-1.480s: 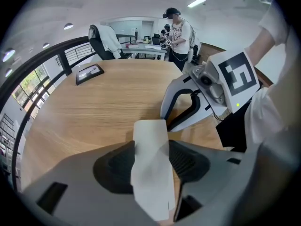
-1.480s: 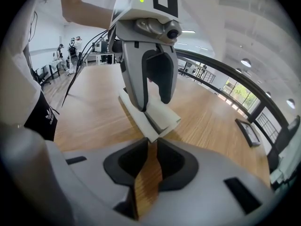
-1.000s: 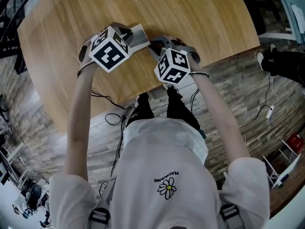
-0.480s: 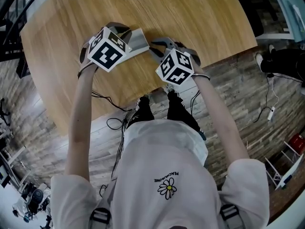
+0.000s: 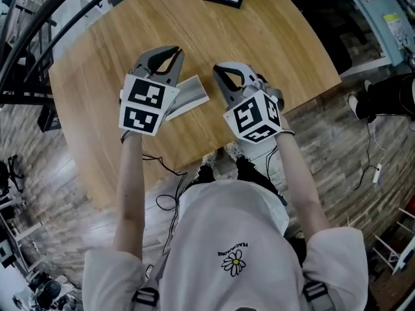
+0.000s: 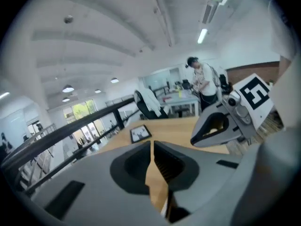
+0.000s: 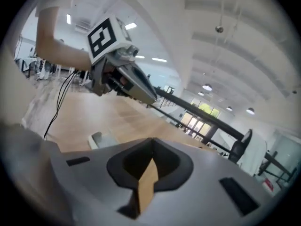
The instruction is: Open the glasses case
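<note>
Both pairs of jaws are shut on nothing. Your left gripper [image 6: 152, 146] shows only a thin slit between its pads with bare wood behind it. Your right gripper [image 7: 151, 145], whose jaws have just been closing, has its tips together with nothing caught between them. The glasses case [image 5: 190, 94] lies flat on the near half of the table [image 5: 279, 37]. In the head view it is partly hidden under your left gripper's marker cube, and your right gripper is off to its right and apart from it. Neither gripper touches the case; both hang above the wood and point across it rather than down at it. From above, the case reads as a pale slab with a greyer band along its far side. You cannot tell from here whether that band is a raised lid or only the closed shell. My reading is that you are between contacts, with no hold on the case at all. If the lid is still down, the next move calls for spreading both sets of jaws and coming down onto the case. Pin the base with one gripper first, since a light case will likely skate on smooth wood. Then catch the lid's front lip with the other and swing it up about the hinge.
</note>
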A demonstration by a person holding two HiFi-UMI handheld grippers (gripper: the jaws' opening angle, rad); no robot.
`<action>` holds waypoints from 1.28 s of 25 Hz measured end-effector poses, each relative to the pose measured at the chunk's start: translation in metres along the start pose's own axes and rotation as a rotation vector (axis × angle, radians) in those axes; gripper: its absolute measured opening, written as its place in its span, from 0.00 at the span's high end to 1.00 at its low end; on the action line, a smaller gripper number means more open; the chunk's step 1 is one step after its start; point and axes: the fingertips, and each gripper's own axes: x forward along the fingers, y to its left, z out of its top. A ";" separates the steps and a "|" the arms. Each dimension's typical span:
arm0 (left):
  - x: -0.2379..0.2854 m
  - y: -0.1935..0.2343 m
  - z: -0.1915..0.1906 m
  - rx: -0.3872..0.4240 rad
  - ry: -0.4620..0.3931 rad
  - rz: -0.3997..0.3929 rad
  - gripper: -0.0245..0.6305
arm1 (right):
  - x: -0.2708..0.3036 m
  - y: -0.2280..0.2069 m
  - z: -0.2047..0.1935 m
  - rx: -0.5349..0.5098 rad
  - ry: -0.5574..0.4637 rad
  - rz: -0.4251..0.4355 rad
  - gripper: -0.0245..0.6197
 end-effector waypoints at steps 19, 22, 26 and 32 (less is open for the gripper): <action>-0.147 -0.017 0.088 -0.254 -0.573 0.515 0.94 | -0.168 -0.080 0.114 0.449 -0.535 -0.423 0.95; -0.150 -0.018 0.089 -0.249 -0.575 0.524 0.94 | -0.176 -0.076 0.115 0.447 -0.550 -0.429 0.95; -0.154 -0.024 0.092 -0.241 -0.577 0.519 0.94 | -0.188 -0.070 0.120 0.426 -0.566 -0.435 0.95; -0.155 -0.031 0.096 -0.246 -0.593 0.501 0.94 | -0.199 -0.067 0.124 0.397 -0.575 -0.447 0.95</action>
